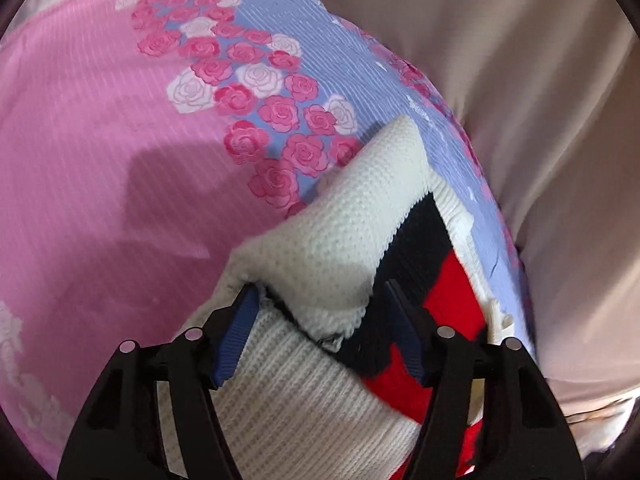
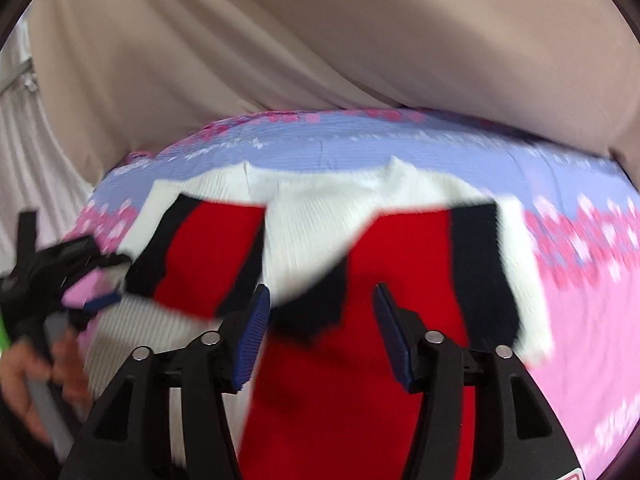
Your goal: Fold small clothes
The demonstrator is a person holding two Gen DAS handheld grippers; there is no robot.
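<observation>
Both grippers stand open, gripping nothing. The left gripper (image 1: 320,316) hangs over the sweater (image 1: 332,236), a white fold between its fingers. The right gripper (image 2: 320,320) hovers above its red front on the bedspread (image 1: 100,152).

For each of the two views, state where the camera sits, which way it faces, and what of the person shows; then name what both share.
Left wrist: on the left gripper, angled down at the sweater; no body shows.
Right wrist: on the right gripper, angled down at the sweater; a hand shows.
Shared: sweater, floral bedsheet, beige curtain.
</observation>
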